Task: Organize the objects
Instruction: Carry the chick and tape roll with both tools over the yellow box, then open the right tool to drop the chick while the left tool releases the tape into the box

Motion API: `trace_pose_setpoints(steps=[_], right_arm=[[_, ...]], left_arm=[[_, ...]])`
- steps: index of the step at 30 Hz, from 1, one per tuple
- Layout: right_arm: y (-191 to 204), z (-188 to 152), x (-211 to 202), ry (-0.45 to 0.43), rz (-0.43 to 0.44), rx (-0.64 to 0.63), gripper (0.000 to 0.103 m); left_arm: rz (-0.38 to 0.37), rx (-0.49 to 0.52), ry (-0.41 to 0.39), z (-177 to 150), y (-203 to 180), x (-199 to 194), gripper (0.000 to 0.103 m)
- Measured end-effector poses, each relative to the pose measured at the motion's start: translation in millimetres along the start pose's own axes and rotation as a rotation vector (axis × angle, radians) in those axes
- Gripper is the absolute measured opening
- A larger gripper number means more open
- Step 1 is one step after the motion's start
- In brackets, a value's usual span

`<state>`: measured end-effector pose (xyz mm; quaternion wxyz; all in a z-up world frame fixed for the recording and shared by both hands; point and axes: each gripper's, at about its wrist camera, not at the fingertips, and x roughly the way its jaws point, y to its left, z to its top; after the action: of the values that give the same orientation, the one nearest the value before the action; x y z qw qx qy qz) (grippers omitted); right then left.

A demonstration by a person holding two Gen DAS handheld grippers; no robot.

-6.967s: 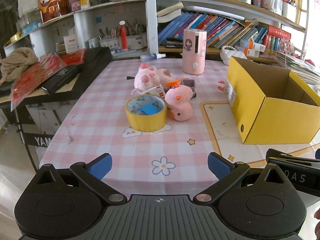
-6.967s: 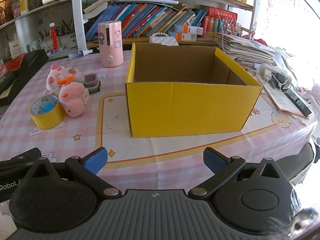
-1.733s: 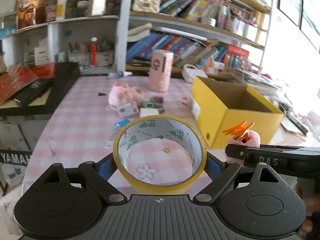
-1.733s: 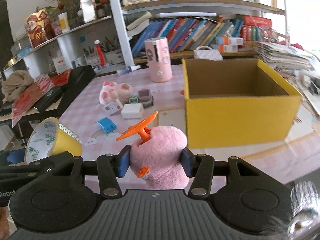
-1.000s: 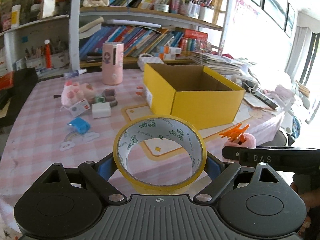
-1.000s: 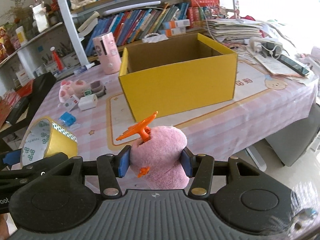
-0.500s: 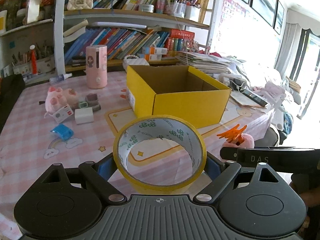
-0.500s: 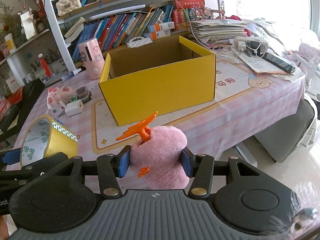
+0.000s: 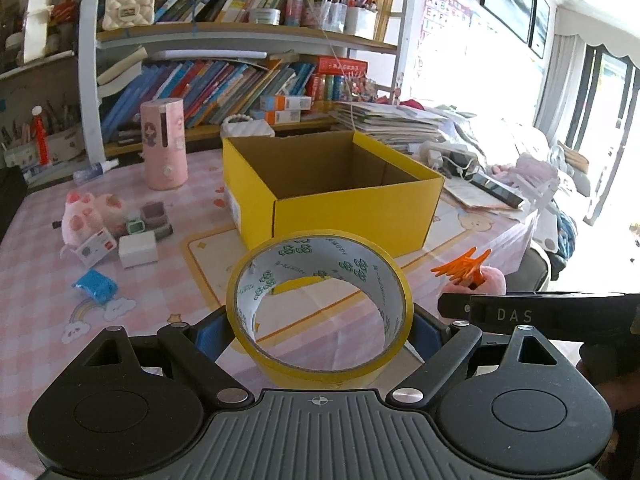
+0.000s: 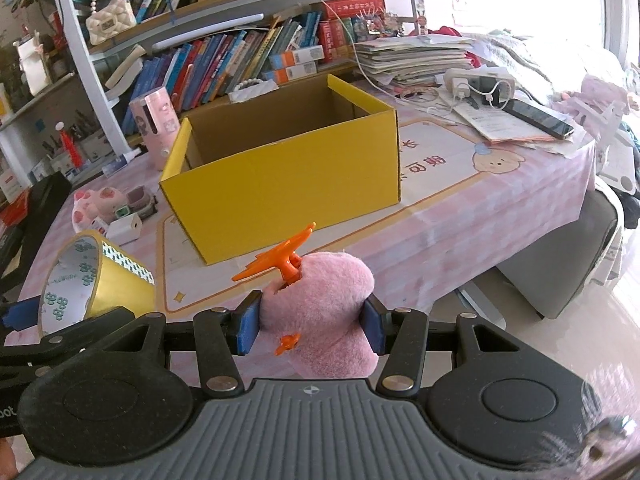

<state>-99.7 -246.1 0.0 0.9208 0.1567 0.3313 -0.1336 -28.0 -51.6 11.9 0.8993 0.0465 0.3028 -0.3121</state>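
Note:
My left gripper (image 9: 318, 330) is shut on a yellow tape roll (image 9: 384, 280), held in the air in front of the table. The roll also shows in the right wrist view (image 10: 116, 284). My right gripper (image 10: 312, 330) is shut on a pink plush toy (image 10: 332, 300) with an orange crest, also held up before the table's front edge; the toy shows in the left wrist view (image 9: 490, 278). An open, empty yellow cardboard box (image 9: 352, 208) stands on the pink checked table (image 9: 40, 312), beyond both grippers; it also shows in the right wrist view (image 10: 288, 172).
Left of the box lie a pink plush pig (image 9: 86, 210), small white boxes (image 9: 136, 246), a blue item (image 9: 96, 284) and a pink cylinder (image 9: 164, 144). Bookshelves (image 9: 240, 72) stand behind. Papers and a phone (image 10: 536, 114) lie at the table's right.
Both grippers, still holding the tape roll and the plush toy, have swung further right and back; the yellow box now sits centred ahead of them.

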Motion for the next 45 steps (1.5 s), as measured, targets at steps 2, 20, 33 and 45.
trace_pose_setpoints(steps=[2, 20, 33, 45], right_arm=[[-2, 2, 2, 0.0, -0.002, 0.001, 0.049], [-15, 22, 19, -0.008, -0.02, 0.008, 0.049], [-15, 85, 29, -0.145, 0.011, -0.063, 0.049], [-26, 160, 71, -0.223, 0.085, -0.139, 0.049]], left_arm=[[-0.003, 0.004, 0.002, 1, -2, 4, 0.091], [-0.015, 0.03, -0.054, 24, -9, 18, 0.091], [0.017, 0.023, -0.181, 72, -8, 36, 0.091], [0.086, 0.0, -0.185, 110, -14, 93, 0.091]])
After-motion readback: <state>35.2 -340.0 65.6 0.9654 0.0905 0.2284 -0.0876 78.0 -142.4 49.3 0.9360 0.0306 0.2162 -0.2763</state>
